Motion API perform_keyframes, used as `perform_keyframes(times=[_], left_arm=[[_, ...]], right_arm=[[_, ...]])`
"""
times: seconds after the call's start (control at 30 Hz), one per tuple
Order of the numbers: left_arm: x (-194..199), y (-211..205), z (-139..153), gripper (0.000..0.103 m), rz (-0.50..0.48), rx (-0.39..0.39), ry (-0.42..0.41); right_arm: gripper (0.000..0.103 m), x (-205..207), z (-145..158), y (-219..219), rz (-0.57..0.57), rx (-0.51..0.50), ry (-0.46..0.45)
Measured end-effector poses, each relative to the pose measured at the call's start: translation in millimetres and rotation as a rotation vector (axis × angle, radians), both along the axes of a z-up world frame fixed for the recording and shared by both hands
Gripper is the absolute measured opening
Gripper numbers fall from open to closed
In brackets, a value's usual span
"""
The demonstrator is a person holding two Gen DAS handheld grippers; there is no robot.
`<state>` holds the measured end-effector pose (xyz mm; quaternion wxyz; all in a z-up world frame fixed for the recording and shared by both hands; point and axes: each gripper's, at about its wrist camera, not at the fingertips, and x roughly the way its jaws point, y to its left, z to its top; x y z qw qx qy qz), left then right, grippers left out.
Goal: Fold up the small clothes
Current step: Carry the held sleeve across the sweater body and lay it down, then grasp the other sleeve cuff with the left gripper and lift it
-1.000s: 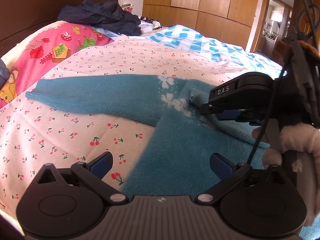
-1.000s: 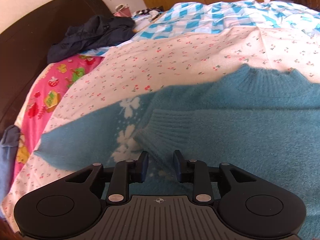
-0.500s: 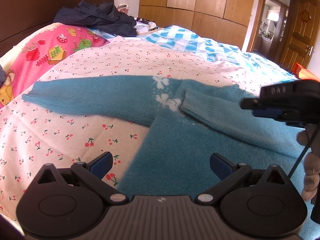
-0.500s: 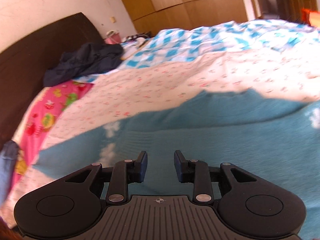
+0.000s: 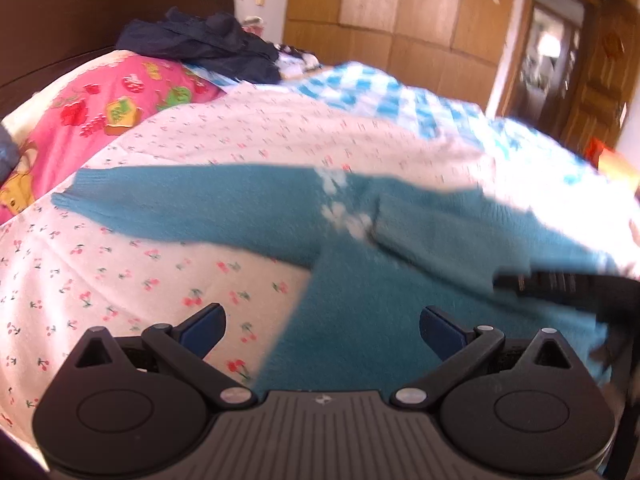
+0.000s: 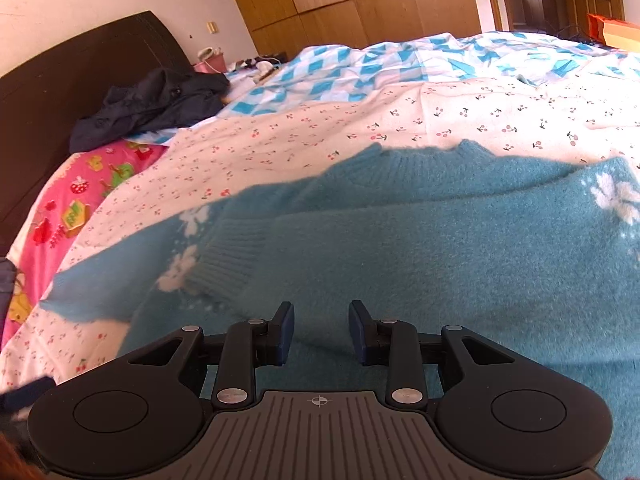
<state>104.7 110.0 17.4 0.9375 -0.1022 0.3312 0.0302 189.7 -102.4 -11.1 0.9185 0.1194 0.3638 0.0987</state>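
Observation:
A fuzzy blue sweater [image 5: 360, 292] with white flower marks lies flat on the cherry-print bedspread [image 5: 120, 280]. One sleeve [image 5: 460, 232] is folded across its body, the other sleeve [image 5: 180, 200] stretches out to the left. The sweater also fills the right wrist view [image 6: 440, 248]. My left gripper [image 5: 322, 330] is wide open and empty above the sweater's lower left edge. My right gripper [image 6: 321, 330] is partly open and empty, low over the sweater's body; it also shows at the right edge of the left wrist view [image 5: 560, 284].
A pink cartoon pillow [image 5: 100, 112] and a dark jacket [image 5: 200, 48] lie by the dark headboard [image 6: 60, 80]. A blue checked quilt [image 6: 380, 64] covers the far side of the bed. Wooden wardrobes [image 5: 400, 20] and a doorway stand behind.
My right gripper let go of the folded sleeve's cuff, drew back to the right and came lower over the sweater body. The left gripper stayed open, shifting slightly.

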Motion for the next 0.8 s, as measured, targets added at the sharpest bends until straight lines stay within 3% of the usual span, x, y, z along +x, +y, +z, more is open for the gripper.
perform_keyframes(times=[0.17,0.27,0.4,0.47,0.57,0.63,0.8], left_arm=[[5,56,19,0.103,0.127,-0.008,-0.090],[16,96,17,0.103,0.237,0.039,-0.089],[30,152,1,0.101,0.364,0.043,-0.077],[38,177,-9,0.095,0.416,0.003,-0.065],[50,213,-25,0.082,0.461,-0.150,-0.058],[60,225,-35,0.079,0.479,-0.218,-0.045],[83,231,-59,0.075,0.486,-0.252,-0.019]], right_arm=[[0.031,-16,2,8,0.060,0.019,0.003],[0.031,-19,3,29,0.112,0.017,-0.008],[0.031,-20,3,61,0.188,0.049,0.004],[0.031,-21,2,77,0.221,0.052,0.012],[0.031,-22,2,96,0.262,0.052,0.022],[0.031,-22,1,105,0.282,0.041,0.026],[0.031,-24,0,112,0.290,0.038,0.042]])
